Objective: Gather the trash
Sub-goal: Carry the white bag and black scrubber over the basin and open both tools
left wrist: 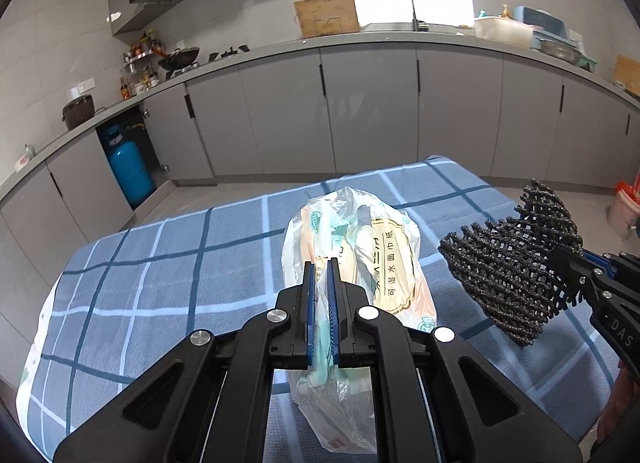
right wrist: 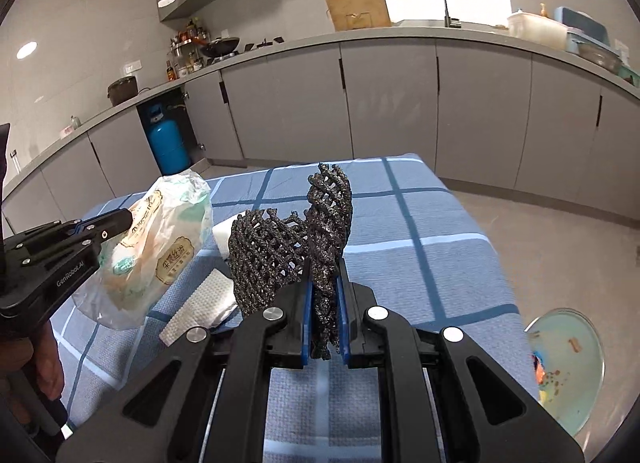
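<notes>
The left tool (left wrist: 321,283) was clamped on a crumpled tissue-pack wrapper (left wrist: 360,263), its blue pads (left wrist: 332,311) pinching a fold of the clear printed plastic so that the wrapper hung in the air above the middle of the surface (left wrist: 160,283). The right tool (right wrist: 325,295) was closed tight on a black foam fruit net (right wrist: 288,255), a bunched strip of the mesh squeezed between its blue pads (right wrist: 343,315) and the rest fanning out ahead of it and to its left, also lifted clear of the cloth. In the left wrist view the net showed past the wrapper toward the right edge of the surface, the two held things near each other but apart.

The surface was covered by a blue cloth checked with white and dark blue lines. Two white paper towels (right wrist: 200,307) lay on it toward the near left part, one embossed piece close to the right tool, another partly hidden behind the net. Off the right edge of the surface, a round bin lined with a pale green bag (right wrist: 568,367) stood on the floor, with small scraps in it. A hand (right wrist: 48,367) gripped the handle of the left tool.
</notes>
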